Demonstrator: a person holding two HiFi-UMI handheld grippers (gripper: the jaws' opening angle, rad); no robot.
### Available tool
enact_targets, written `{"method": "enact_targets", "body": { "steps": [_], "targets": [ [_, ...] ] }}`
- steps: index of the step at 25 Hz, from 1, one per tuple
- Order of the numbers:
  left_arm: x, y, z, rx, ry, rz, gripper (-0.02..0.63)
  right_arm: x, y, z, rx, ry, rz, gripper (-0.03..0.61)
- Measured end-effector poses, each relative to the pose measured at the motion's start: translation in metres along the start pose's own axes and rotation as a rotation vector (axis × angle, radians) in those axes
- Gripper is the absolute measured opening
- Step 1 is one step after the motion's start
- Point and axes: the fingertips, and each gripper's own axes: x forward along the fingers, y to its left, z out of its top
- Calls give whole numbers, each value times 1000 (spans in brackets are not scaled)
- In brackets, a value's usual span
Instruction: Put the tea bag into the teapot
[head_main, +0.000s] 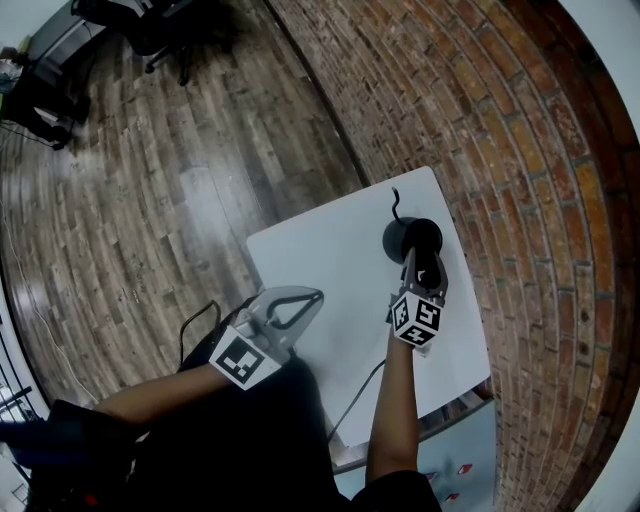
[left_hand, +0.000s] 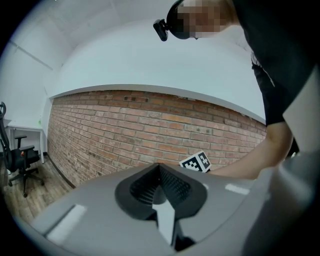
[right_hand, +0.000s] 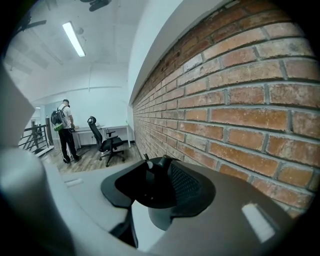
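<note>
A black teapot (head_main: 408, 238) stands on the white table (head_main: 320, 270) near the brick wall, with a thin black part (head_main: 395, 205) sticking out on its far side. My right gripper (head_main: 426, 268) hangs over the teapot's near side, jaws wide apart. In the right gripper view the teapot's dark top (right_hand: 161, 165) and a dark grey round part (right_hand: 161, 216) lie between the pads (right_hand: 187, 186); no pad visibly presses on them. My left gripper (head_main: 316, 294) hovers at the table's front left edge, its tips together on nothing. No tea bag shows in any view.
A brick wall (head_main: 500, 150) runs right behind the table. Wooden floor (head_main: 150, 200) lies to the left, with office chairs (head_main: 160, 35) far off. A person with a backpack (right_hand: 64, 129) stands by a distant desk. A cable (head_main: 355, 395) hangs off the table's front.
</note>
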Motion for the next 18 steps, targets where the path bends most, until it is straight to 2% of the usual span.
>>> {"method": "enact_targets", "body": {
  "steps": [5, 8, 12, 18],
  "targets": [
    [-8, -4, 0, -1, -8, 5, -1, -10, 14, -1, 11, -13, 15, 155],
    [-14, -7, 0, 5, -12, 3, -1, -15, 26, -3, -33, -13, 22, 155],
    [-23, -9, -3, -49, -23, 20, -2, -22, 40, -11, -29, -11, 40, 155],
    [-37, -12, -3, -52, -32, 32, 0, -32, 58, -18, -14, -22, 68, 153]
  ]
}}
